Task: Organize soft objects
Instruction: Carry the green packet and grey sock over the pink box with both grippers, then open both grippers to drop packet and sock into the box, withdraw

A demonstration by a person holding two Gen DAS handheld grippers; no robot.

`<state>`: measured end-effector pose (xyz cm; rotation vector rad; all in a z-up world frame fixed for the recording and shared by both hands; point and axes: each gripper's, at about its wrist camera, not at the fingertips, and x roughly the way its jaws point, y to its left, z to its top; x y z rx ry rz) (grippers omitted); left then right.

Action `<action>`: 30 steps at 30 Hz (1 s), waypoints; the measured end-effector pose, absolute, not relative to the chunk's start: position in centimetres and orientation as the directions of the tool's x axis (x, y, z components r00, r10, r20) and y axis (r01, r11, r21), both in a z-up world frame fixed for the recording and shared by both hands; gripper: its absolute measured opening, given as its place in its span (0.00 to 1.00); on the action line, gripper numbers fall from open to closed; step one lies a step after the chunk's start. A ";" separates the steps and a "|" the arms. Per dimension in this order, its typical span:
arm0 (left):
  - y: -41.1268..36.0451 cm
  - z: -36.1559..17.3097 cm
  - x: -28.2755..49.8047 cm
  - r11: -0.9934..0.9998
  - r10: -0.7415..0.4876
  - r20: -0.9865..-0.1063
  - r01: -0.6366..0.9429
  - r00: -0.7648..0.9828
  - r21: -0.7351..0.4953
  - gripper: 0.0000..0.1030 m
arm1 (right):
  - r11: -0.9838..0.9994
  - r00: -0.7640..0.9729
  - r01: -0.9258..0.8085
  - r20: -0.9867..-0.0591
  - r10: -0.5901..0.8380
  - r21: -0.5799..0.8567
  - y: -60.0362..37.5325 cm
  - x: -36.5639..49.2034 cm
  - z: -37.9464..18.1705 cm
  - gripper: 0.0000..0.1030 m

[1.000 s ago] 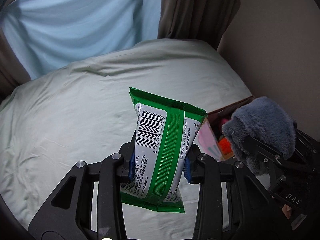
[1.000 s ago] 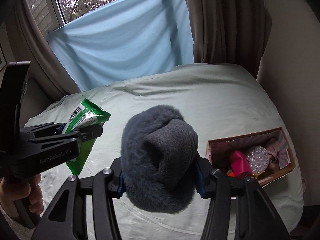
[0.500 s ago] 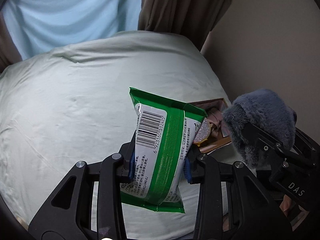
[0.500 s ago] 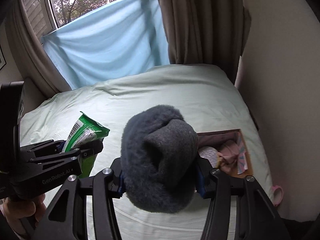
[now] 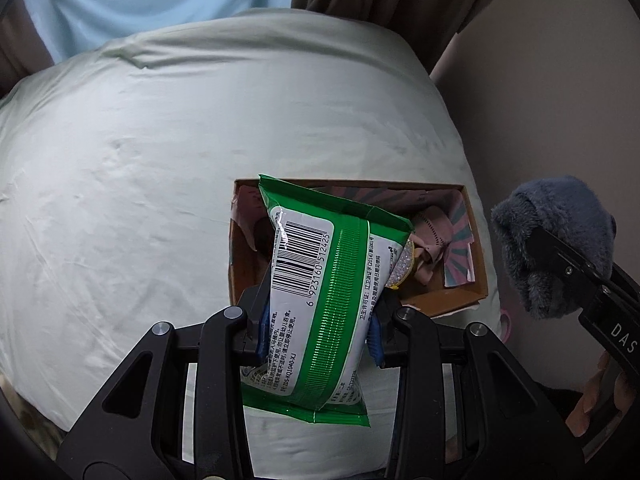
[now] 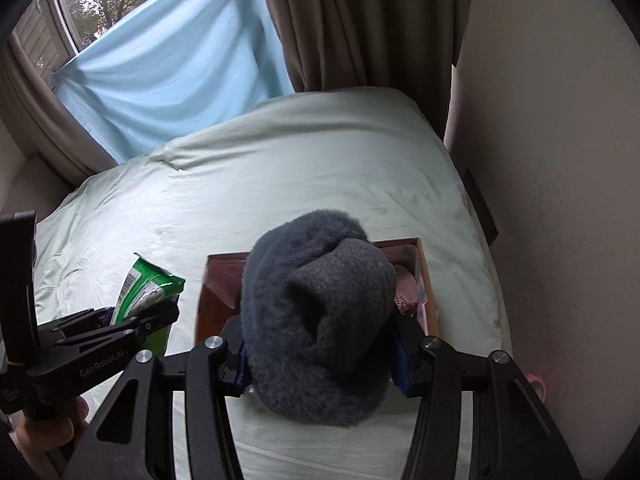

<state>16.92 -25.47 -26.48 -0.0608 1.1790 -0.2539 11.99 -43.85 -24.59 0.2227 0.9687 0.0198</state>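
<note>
My left gripper (image 5: pixel 318 330) is shut on a green and white wipes pack (image 5: pixel 320 280) and holds it upright above the near left part of a cardboard box (image 5: pixel 478 276). The pack and left gripper also show in the right wrist view (image 6: pixel 146 294). My right gripper (image 6: pixel 320 356) is shut on a fluffy grey plush (image 6: pixel 316 316) and holds it over the box (image 6: pixel 430 292); the plush also shows at the right of the left wrist view (image 5: pixel 556 236). The box holds pink fabric (image 5: pixel 430 232) and a glittery round item (image 5: pixel 402 270).
The box sits near the right edge of a pale green bed (image 5: pixel 140 184). A wall (image 6: pixel 560 160) runs close along the right. Brown curtains (image 6: pixel 352 20) and a blue cloth (image 6: pixel 172 68) hang behind. A pink item (image 6: pixel 536 384) lies beside the bed.
Both grippers have moved right toward the box with their loads; the box now lies directly under and ahead of each gripper. Both grips are unchanged.
</note>
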 end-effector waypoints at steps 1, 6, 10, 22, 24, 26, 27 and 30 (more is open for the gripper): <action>-25.7 -27.0 17.2 0.972 -0.222 -0.909 0.158 0.352 -0.176 0.32 | 0.976 0.559 0.084 -0.821 0.119 0.199 -44.4 12.6 -25.2 0.47; -28.5 -30.5 20.2 0.972 -0.218 -0.927 0.155 0.305 -0.177 0.32 | 0.973 0.502 0.104 -0.856 0.126 0.205 -46.8 15.8 -28.7 0.47; -30.9 -32.3 21.8 0.969 -0.222 -0.940 0.166 0.260 -0.183 0.32 | 0.969 0.451 0.129 -0.883 0.132 0.211 -48.4 17.9 -31.6 0.47; -34.0 -35.7 23.3 0.965 -0.226 -0.960 0.172 0.167 -0.198 0.78 | 0.935 0.333 0.214 -0.921 0.203 0.284 -50.4 20.8 -36.5 0.64; -33.8 -35.5 22.9 0.971 -0.193 -0.961 0.182 0.198 -0.157 1.00 | 0.933 0.347 0.229 -0.918 0.189 0.279 -50.5 20.9 -36.6 0.88; -33.6 -35.6 22.6 0.966 -0.204 -0.959 0.197 0.195 -0.165 1.00 | 0.932 0.355 0.228 -0.915 0.191 0.283 -50.6 20.9 -36.5 0.99; -33.5 -35.8 22.5 0.966 -0.202 -0.961 0.199 0.188 -0.165 1.00 | 0.931 0.354 0.227 -0.915 0.195 0.286 -50.6 20.7 -36.5 0.99; -33.0 -35.9 22.0 0.967 -0.197 -0.963 0.200 0.186 -0.160 1.00 | 0.929 0.356 0.222 -0.912 0.206 0.296 -50.5 20.4 -36.5 1.00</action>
